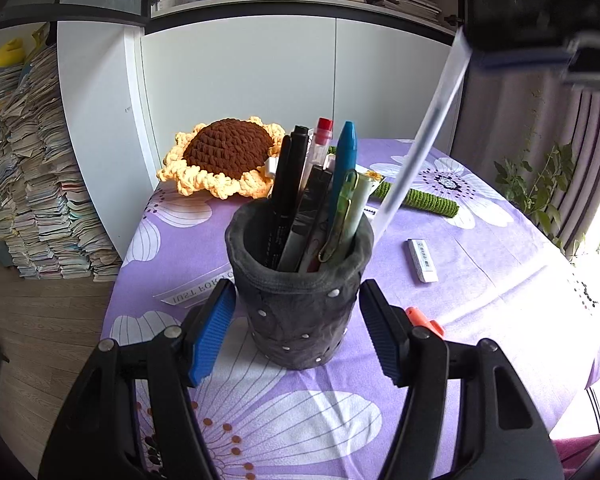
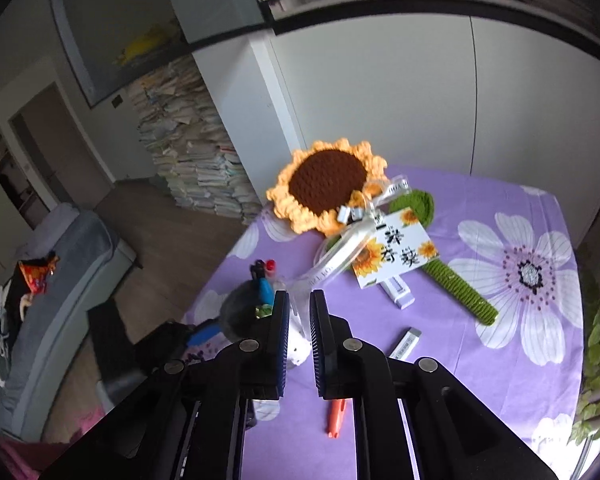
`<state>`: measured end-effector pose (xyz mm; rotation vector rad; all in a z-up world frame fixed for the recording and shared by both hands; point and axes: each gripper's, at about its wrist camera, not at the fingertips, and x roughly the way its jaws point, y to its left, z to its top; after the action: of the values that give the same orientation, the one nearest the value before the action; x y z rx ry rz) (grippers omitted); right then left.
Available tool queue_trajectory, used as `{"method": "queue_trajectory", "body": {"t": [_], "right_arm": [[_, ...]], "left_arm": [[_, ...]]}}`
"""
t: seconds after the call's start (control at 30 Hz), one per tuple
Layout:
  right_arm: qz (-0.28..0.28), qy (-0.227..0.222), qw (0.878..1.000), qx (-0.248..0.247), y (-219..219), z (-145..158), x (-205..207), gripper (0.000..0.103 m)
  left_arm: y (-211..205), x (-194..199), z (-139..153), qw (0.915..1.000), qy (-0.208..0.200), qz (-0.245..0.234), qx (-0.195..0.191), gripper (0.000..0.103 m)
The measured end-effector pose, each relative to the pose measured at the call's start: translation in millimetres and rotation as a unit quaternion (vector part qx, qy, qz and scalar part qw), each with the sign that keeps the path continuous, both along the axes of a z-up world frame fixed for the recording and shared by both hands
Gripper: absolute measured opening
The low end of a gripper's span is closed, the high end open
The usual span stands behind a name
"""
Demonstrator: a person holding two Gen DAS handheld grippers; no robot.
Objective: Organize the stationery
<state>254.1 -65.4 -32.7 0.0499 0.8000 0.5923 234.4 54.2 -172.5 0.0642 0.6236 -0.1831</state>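
left wrist view: the left gripper (image 1: 296,320) sits low centre, its blue pads clamped on the dark pen holder (image 1: 300,292) to steady it on the purple tablecloth (image 1: 480,280). from the upper right the right gripper (image 2: 299,312), jaws pinched on a translucent pen (image 1: 420,136), carries it slanted, its lower end just right of the holder's rim. best to bring that end over the open gap left of the crowded pens, upright, then let go. an eraser (image 1: 422,260) and orange pen (image 1: 424,318) lie further right.
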Motion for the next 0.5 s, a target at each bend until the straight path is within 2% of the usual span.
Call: {"method": "queue_trajectory", "body": {"t": [0.13,0.17,0.2,0.33,0.43,0.5], "right_arm": [[0.014,-0.051,0.999,0.011,3.0,31.2,-18.4,0.011],[0.017,-0.064,0.998,0.011,5.4,38.2,-21.9,0.006],[0.021,-0.076,0.997,0.012,8.0,45.2,-26.0,0.005],[0.042,-0.106,0.993,0.013,22.7,62.7,-32.0,0.005],[0.055,-0.105,0.993,-0.001,34.1,59.7,-27.9,0.005],[0.055,-0.073,0.996,-0.004,33.4,43.9,-16.4,0.005]], "left_arm": [[0.9,0.5,-1.1,1.0000,0.002,0.002,0.000,0.064],[0.9,0.7,-1.2,1.0000,0.002,0.002,0.000,0.063],[1.2,0.9,-1.3,1.0000,0.002,0.002,0.000,0.063],[1.7,2.0,-2.0,1.0000,0.004,0.002,0.000,0.063],[2.5,2.0,-1.6,1.0000,0.006,0.003,-0.003,0.063],[3.1,2.2,-1.8,1.0000,0.005,0.002,-0.002,0.064]]}}
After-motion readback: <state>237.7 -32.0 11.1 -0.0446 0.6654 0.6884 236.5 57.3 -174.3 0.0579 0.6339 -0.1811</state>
